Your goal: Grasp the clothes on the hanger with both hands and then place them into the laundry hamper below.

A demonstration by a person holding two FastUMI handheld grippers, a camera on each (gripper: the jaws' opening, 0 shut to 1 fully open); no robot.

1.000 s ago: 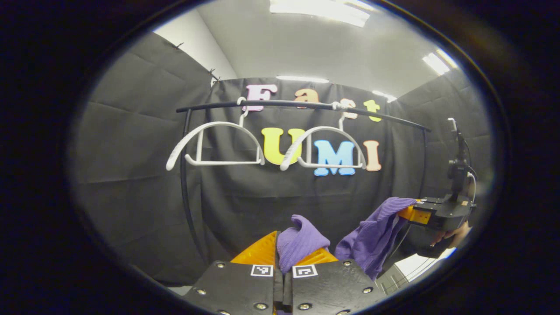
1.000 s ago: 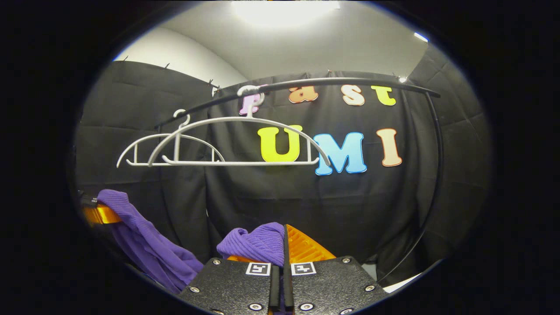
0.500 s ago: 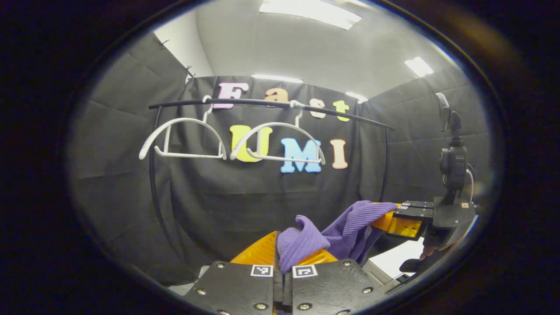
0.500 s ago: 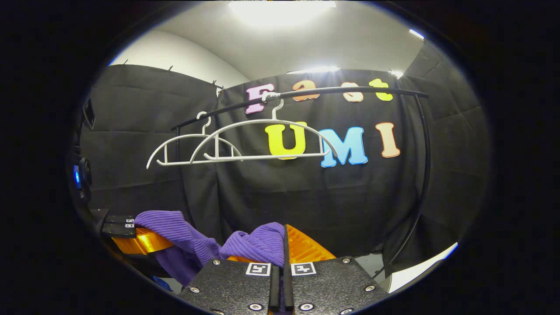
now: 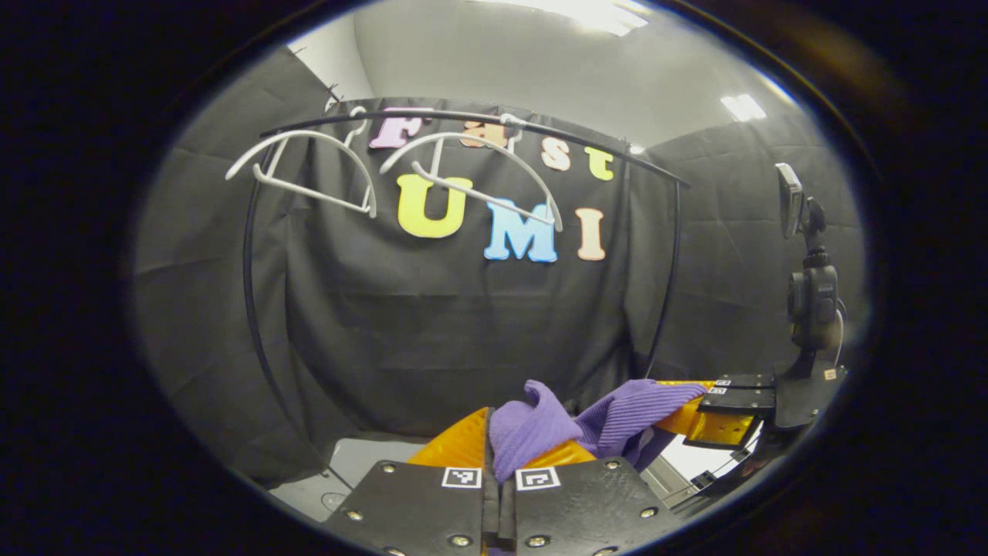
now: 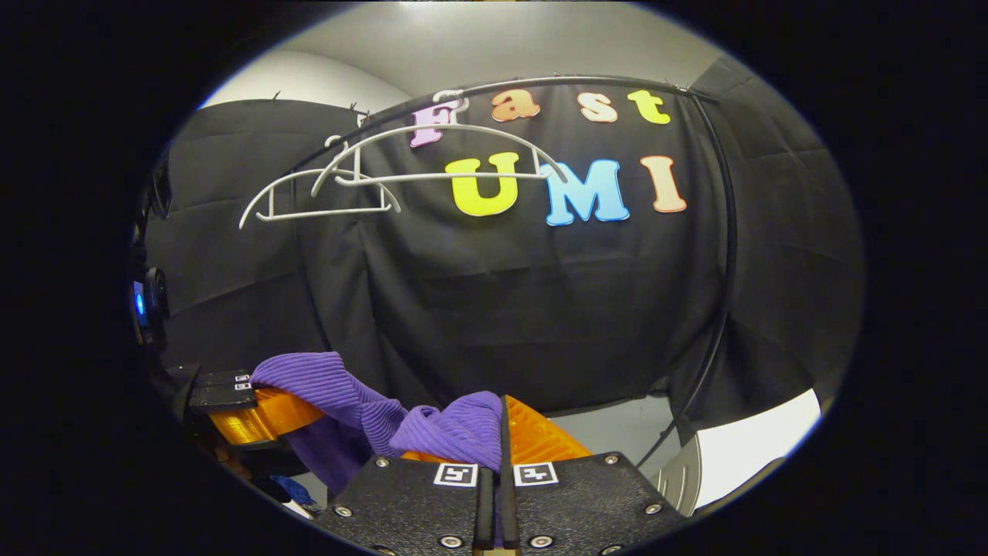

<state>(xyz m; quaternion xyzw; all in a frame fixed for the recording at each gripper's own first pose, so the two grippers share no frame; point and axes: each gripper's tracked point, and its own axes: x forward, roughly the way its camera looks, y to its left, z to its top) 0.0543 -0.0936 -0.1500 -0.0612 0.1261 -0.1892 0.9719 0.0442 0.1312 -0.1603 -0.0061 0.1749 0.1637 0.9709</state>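
Note:
A purple ribbed garment (image 5: 617, 409) is stretched between my two grippers, well below the rail. My left gripper (image 5: 505, 452) is shut on one bunched end of it (image 5: 532, 428) at the bottom of the left gripper view. To the right there, my right gripper (image 5: 695, 413) pinches the other end. In the right gripper view my right gripper (image 6: 498, 448) is shut on the purple garment (image 6: 455, 428), and the left gripper (image 6: 262, 413) holds it at the lower left. Two bare white hangers (image 5: 309, 166) (image 5: 478, 174) hang on the black rail (image 5: 463, 117).
The rack's black uprights (image 5: 251, 293) (image 6: 725, 255) stand on either side before the black cloth wall. A grey floor patch (image 5: 363, 459) lies below. A white surface with a curved grey rim (image 6: 683, 479) shows at the lower right of the right gripper view.
Both grippers have come down with the garment; the rail and hangers now sit higher in both views. The two grippers have also drawn closer together, so the cloth sags less.

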